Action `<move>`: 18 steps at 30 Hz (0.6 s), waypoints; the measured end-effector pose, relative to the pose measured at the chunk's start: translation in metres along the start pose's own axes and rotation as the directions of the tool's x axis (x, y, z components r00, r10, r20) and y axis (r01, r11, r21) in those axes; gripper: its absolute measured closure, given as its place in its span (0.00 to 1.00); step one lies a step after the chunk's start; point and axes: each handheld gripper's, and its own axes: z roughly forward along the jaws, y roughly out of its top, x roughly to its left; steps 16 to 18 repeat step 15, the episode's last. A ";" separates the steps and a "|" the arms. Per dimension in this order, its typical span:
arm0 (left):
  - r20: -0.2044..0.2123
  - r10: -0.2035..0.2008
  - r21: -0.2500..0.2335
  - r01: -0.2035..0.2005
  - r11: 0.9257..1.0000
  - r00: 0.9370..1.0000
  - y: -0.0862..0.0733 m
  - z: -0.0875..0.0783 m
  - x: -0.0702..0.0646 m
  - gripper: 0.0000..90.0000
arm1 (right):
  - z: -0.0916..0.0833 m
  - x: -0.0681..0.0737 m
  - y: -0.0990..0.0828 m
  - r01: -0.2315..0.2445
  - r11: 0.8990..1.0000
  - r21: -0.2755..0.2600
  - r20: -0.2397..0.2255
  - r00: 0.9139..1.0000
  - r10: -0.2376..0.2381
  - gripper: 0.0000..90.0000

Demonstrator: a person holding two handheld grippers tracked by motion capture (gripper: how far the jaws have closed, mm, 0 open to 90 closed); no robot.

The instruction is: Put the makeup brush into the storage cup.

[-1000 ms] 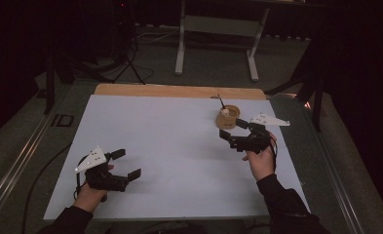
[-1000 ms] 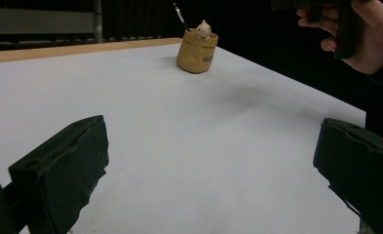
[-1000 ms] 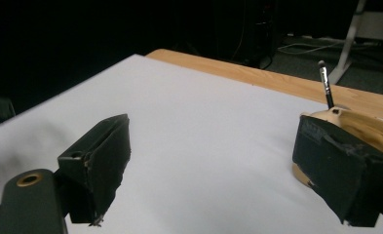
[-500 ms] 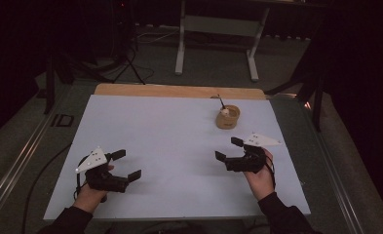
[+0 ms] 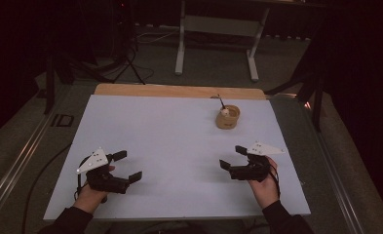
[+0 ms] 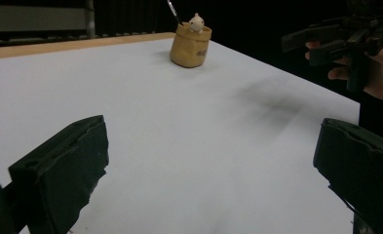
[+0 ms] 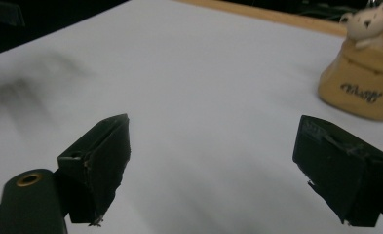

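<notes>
Spanning most of the high view, the white table (image 5: 169, 146) carries a bare wooden strip along its far edge, with dark floor and a grey metal stand (image 5: 216, 29) beyond. Both grippers rest near the person's edge, well apart. The right gripper (image 5: 234, 158) is the nearer tool to the tan pot (image 5: 227, 117), which stands upright ahead of it, toward the far right of the table. The left gripper (image 5: 128, 166) lies well off, diagonally across. Both sets of jaws stand spread, holding nothing. A small pale figure (image 7: 367, 22) and a thin dark stick (image 6: 173, 11) rise from the pot.
</notes>
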 end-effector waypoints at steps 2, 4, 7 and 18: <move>-0.001 0.002 0.001 -0.002 1.000 1.000 0.000 0.000 0.000 0.00 | 0.001 -0.002 -0.003 0.004 1.000 0.007 0.015 1.000 -0.004 0.15; 0.001 0.004 0.004 -0.004 1.000 1.000 -0.001 0.001 -0.001 0.00 | 0.001 -0.003 -0.004 0.003 1.000 0.012 0.014 1.000 -0.003 0.14; 0.004 0.009 0.010 -0.010 1.000 1.000 -0.001 0.002 -0.001 0.00 | 0.001 -0.003 -0.004 0.009 1.000 0.010 0.017 1.000 -0.009 0.14; 0.009 0.015 0.012 -0.015 1.000 1.000 -0.002 0.002 -0.002 0.00 | 0.000 -0.004 -0.005 0.003 1.000 0.007 0.018 1.000 -0.003 0.14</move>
